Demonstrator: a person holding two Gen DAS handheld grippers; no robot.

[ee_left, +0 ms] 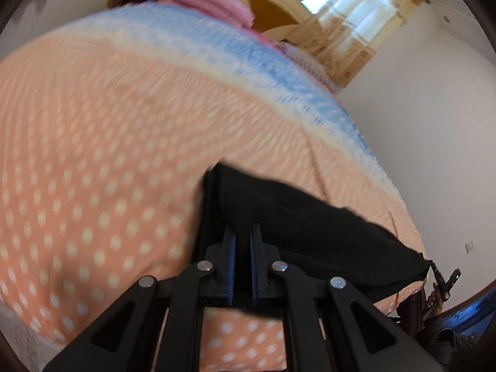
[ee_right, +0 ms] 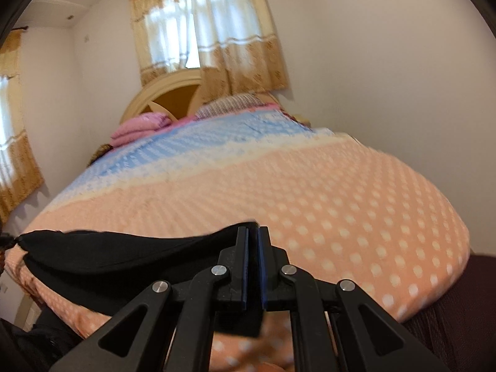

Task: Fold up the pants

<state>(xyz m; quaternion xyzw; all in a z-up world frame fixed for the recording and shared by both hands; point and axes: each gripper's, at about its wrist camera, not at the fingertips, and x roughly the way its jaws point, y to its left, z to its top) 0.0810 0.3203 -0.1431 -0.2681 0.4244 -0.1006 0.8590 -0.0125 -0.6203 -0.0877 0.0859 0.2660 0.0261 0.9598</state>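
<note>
Black pants (ee_left: 310, 223) hang stretched over the near end of a bed, held at both ends. In the left wrist view my left gripper (ee_left: 243, 232) is shut on one end of the pants, and the cloth runs off to the right, where the right gripper's tip (ee_left: 446, 279) shows small at the far end. In the right wrist view my right gripper (ee_right: 252, 232) is shut on the other end of the pants (ee_right: 108, 254), which sag away to the left edge. A flap of black cloth hangs below its fingers.
The bed has a peach cover with white dots (ee_right: 341, 201) and a blue band (ee_right: 217, 136) farther up. A folded pink blanket (ee_right: 139, 127) and a striped pillow (ee_right: 235, 102) lie by the arched headboard (ee_right: 173, 93). A curtained window (ee_right: 201, 31) is behind. Dark maroon cloth (ee_right: 449, 310) is at lower right.
</note>
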